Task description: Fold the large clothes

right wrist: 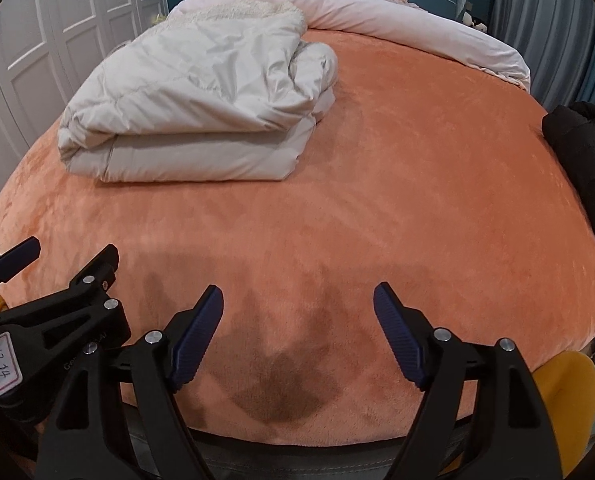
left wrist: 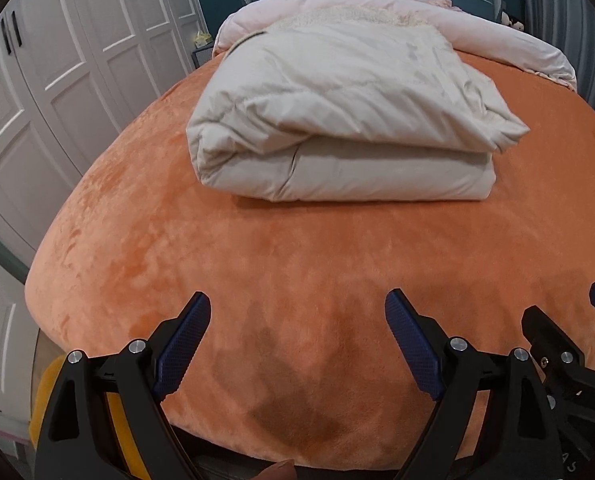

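While both sets of jaws stand spread with nothing between them, the left gripper point(left wrist: 297, 336) and the right gripper point(right wrist: 297, 332) hang side by side over the near edge of the bed point(left wrist: 137, 248), tilted down at its orange cover, each showing at the margin of the other's view. Neither pinches or touches any cloth; the blue pads point(left wrist: 185, 344) have only bare plush under them, and dark shadows of the tools fall on it just below. Farther up the bed, well apart from both grippers, lies the coat point(left wrist: 337, 120), a pale puffy garment with a fleecy collar at its far end, doubled over into a thick bundle with its fold facing the grippers. To my eye that fold looks finished, or close to it, which would explain the empty jaws hanging clear of it. Behind the coat a pink quilt point(right wrist: 417, 36) is heaped against the headboard, out of the working space. At the right edge of the bed sits a black garment point(right wrist: 585, 168), unfolded as far as I can tell, perhaps waiting its turn. White wardrobe doors point(left wrist: 57, 80) line the left wall.
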A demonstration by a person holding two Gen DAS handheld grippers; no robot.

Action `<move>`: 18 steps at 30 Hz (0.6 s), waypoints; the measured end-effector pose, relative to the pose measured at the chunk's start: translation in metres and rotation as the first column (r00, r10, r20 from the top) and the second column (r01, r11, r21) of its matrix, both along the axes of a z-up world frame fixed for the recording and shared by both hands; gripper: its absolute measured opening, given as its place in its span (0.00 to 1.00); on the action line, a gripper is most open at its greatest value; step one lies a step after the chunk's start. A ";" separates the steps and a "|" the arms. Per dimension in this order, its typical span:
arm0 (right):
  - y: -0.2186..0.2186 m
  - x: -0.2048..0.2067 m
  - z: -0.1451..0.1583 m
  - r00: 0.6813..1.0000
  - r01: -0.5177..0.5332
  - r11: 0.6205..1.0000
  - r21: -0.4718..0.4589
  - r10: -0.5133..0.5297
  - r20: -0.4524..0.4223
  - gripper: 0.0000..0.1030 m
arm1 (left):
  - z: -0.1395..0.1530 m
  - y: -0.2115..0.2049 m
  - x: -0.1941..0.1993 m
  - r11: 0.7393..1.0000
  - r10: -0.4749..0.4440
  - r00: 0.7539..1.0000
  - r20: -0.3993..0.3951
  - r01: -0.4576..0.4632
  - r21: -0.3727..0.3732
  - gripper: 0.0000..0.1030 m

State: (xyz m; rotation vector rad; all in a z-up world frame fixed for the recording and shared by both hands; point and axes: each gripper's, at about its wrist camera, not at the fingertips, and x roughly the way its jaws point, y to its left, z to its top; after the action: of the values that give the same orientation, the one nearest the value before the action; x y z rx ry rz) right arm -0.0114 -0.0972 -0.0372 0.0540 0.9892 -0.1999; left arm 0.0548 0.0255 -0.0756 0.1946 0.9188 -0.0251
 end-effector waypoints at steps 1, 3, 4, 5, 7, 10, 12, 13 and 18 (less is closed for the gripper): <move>0.001 0.000 -0.002 1.000 -0.005 1.000 -0.003 0.004 -0.003 0.73 | -0.002 0.001 0.000 1.000 0.004 1.000 -0.006 -0.004 -0.004 0.84; 0.002 0.001 -0.004 1.000 -0.008 1.000 -0.003 0.008 -0.009 0.73 | -0.005 0.002 0.001 1.000 0.009 1.000 -0.010 -0.009 -0.003 0.84; 0.002 0.001 -0.005 1.000 -0.010 1.000 -0.001 0.010 -0.012 0.73 | -0.007 0.003 0.001 1.000 0.011 1.000 -0.011 -0.011 -0.003 0.84; 0.002 0.002 -0.007 1.000 -0.010 1.000 -0.001 0.010 -0.015 0.73 | -0.008 0.003 0.002 1.000 0.013 1.000 -0.012 -0.013 -0.006 0.84; 0.002 0.002 -0.010 1.000 -0.012 1.000 -0.002 0.012 -0.020 0.73 | -0.012 0.004 0.002 1.000 0.016 1.000 -0.016 -0.017 -0.008 0.84; 0.002 0.004 -0.017 0.999 -0.018 1.000 -0.007 0.018 -0.033 0.73 | -0.019 0.005 0.003 1.000 0.017 0.999 -0.027 -0.017 -0.009 0.84; 0.003 0.005 -0.022 0.999 -0.022 1.000 -0.011 0.021 -0.046 0.73 | -0.026 0.006 0.003 1.000 0.015 0.999 -0.038 -0.016 -0.008 0.84; 0.004 0.005 -0.025 0.999 -0.022 1.000 -0.010 0.021 -0.050 0.73 | -0.028 0.006 0.003 1.000 0.015 0.999 -0.039 -0.015 -0.006 0.84; 0.002 0.005 -0.034 0.998 -0.009 1.000 0.016 0.010 -0.063 0.74 | -0.034 0.007 0.001 1.000 0.015 1.000 -0.015 -0.015 -0.013 0.86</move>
State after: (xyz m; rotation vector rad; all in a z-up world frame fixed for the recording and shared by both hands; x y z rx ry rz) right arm -0.0060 -0.0955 -0.0711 0.0573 1.0536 -0.1857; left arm 0.0557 0.0322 -0.1092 0.1752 0.9350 -0.0185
